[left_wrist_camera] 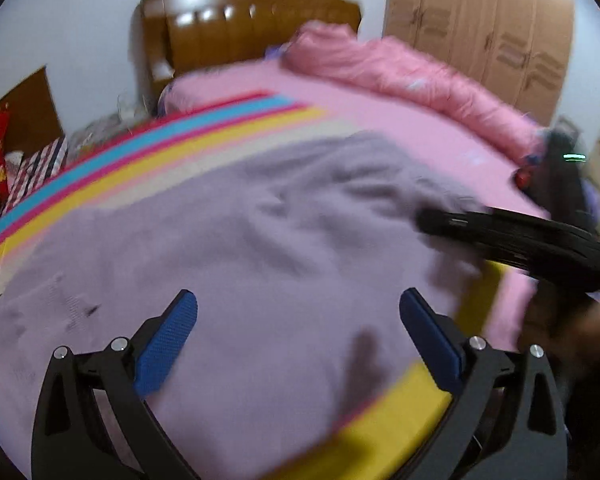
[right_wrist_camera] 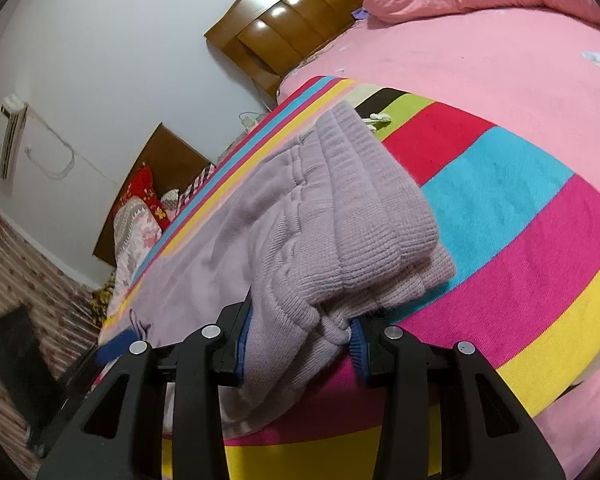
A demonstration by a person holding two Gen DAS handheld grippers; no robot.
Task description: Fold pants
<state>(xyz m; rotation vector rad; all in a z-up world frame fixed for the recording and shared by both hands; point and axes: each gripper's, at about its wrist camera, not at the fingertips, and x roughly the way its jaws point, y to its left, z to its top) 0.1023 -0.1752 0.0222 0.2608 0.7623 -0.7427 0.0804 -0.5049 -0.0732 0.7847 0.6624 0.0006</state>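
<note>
One pair of pants (right_wrist_camera: 332,216), lengthwise along the striped blanket (right_wrist_camera: 520,200).

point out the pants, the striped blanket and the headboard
pants (right_wrist_camera: 340,208): right wrist view, on the ribbed knit band
striped blanket (right_wrist_camera: 500,184): right wrist view, on the blue stripe
headboard (left_wrist_camera: 236,28): left wrist view, on the wooden panel

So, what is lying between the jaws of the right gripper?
A bunched part of the lilac knit pants sits between the jaws of the right gripper, and the blue pads press on it from both sides. The right wrist view shows this.
</note>
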